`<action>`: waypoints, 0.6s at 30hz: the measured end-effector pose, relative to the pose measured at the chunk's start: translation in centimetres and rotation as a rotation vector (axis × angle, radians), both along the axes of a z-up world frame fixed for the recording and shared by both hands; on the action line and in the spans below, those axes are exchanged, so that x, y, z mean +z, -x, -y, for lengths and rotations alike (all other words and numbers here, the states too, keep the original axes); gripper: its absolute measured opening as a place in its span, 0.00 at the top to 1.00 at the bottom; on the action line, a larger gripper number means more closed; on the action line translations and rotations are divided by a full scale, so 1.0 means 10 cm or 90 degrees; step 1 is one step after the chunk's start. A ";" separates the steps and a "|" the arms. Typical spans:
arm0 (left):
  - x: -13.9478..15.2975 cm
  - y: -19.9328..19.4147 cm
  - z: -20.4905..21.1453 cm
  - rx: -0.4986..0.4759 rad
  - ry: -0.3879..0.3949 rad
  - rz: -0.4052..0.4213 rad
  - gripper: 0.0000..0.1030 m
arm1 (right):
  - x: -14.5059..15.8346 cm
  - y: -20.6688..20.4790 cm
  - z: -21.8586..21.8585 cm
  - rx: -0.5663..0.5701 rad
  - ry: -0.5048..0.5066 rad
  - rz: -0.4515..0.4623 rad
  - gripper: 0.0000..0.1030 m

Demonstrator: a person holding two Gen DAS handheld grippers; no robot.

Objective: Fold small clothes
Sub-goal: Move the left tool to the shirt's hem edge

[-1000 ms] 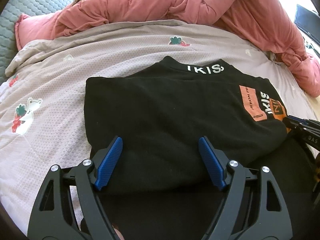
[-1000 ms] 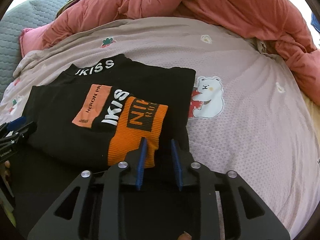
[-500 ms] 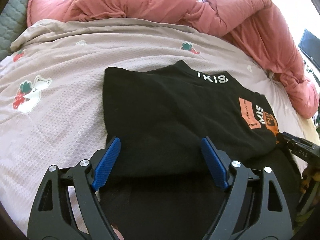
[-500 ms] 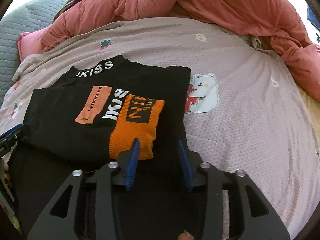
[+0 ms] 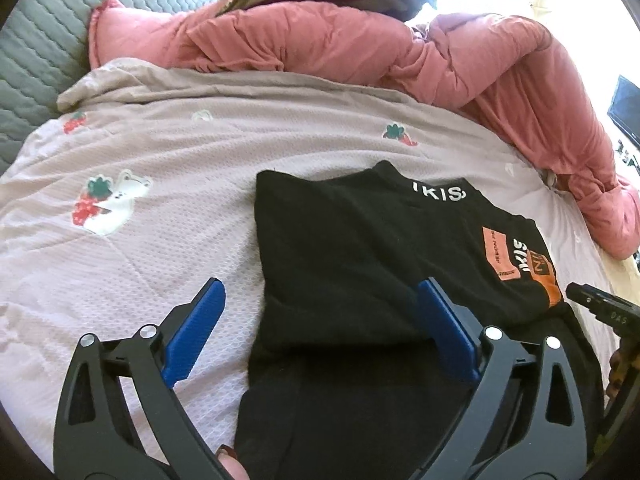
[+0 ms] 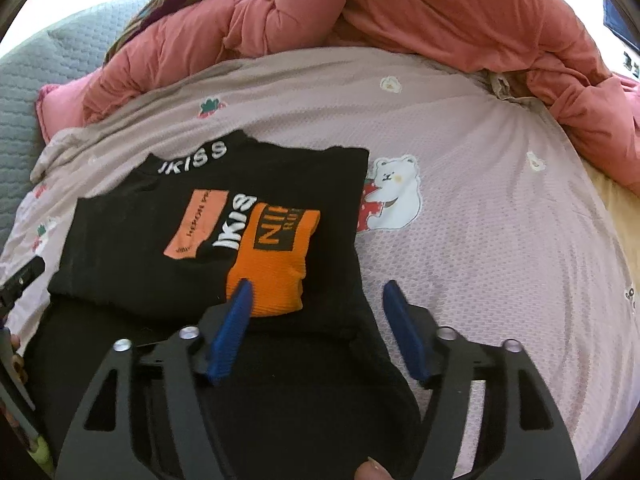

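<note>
Item: black sweater [image 5: 360,256], partly folded, lying on a bed; centre to lower right of the left wrist view, centre-left of the right wrist view [image 6: 208,232].

Writing: white letters on the collar [image 6: 192,158] read "IKISS"; in the left wrist view only "IKIS" [image 5: 438,194] shows. A salmon patch [image 6: 196,224] carries small dark text, seemingly "HERON P…", the rest unreadable. White "IKIS" runs beside it. An orange ribbed cuff [image 6: 276,260], folded onto the chest, bears a black block with orange "NI…" and a second line beginning "RI…"; remainder hidden.

Left tongs [image 5: 320,328]: blue pads spread wide at the lower frame, holding nothing, one pad over the bedsheet and the other over the sweater's lower fold.

Right tongs [image 6: 318,328]: blue pads apart, holding nothing; left pad at the cuff's lower edge, right pad at the sweater's right border.

Support: mauve bedsheet [image 5: 160,168] with bear-and-strawberry prints [image 6: 390,192].

Background: pink duvet [image 5: 360,40] bunched along the upper frame; grey quilted headboard [image 5: 36,56], upper left.
</note>
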State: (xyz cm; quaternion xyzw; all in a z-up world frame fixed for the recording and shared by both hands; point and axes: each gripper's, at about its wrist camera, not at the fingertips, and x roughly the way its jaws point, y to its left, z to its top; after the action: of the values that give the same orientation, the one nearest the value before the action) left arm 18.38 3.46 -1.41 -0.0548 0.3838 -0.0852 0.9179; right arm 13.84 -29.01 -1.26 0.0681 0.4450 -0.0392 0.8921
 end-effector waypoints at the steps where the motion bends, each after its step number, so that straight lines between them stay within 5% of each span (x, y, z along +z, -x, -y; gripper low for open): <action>1: 0.02 0.02 0.00 0.004 -0.006 0.008 0.09 | 0.01 0.01 0.00 -0.003 0.003 0.002 0.24; 8: 0.12 0.18 -0.01 0.007 -0.028 0.035 0.09 | 0.16 0.09 0.08 -0.017 -0.010 0.032 0.09; 18: 0.09 0.47 -0.04 0.006 -0.054 0.042 0.09 | 0.36 0.24 0.17 -0.032 -0.019 0.076 0.08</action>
State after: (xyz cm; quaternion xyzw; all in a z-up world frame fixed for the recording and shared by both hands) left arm 13.69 3.85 -0.52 -0.0147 0.3565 -0.0661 0.9318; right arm 11.45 -30.69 2.31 0.0946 0.3899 -0.0511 0.9145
